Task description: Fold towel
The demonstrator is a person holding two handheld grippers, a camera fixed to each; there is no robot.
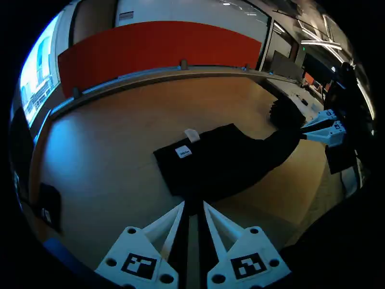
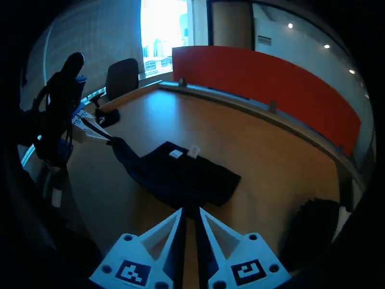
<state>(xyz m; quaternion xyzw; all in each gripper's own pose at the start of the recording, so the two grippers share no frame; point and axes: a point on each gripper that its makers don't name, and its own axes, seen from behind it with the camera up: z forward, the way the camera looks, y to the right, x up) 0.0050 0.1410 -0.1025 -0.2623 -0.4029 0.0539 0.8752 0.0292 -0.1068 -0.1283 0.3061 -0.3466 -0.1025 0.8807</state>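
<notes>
**A:** What lies around the work?

**B:** Your dark cloth towel (image 1: 216,161) lies spread on the middle of the pale wooden bench (image 1: 110,144). A small white tag (image 1: 183,151) sits on top of it, and a second white tab (image 1: 192,135) is just beyond at its far edge. A long red partition panel (image 1: 159,48) runs along the far side of the bench. In the right gripper view a black office chair (image 2: 121,77) stands far left, by a bright window (image 2: 163,33).

**A:** And the tongs?

**B:** Your left tongs (image 1: 192,204) are closed to a slit on the towel's near edge. At the right of the left gripper view, your right tongs (image 1: 304,132) pinch a corner that is raised off the bench, and the cloth stretches up to them. The right gripper view shows the same thing from the other side. There the right tongs (image 2: 190,212) nip the near edge, and the left tongs (image 2: 107,137) hold up a corner at the left.

**A:** What can't you make out?

**B:** The cloth swallows the fingertips in both views. A black bristly lump (image 2: 313,231) at the near right is too dim to name. So is a small dark object (image 1: 48,207) at the near left of the left gripper view, which is cut off by the edge.
</notes>
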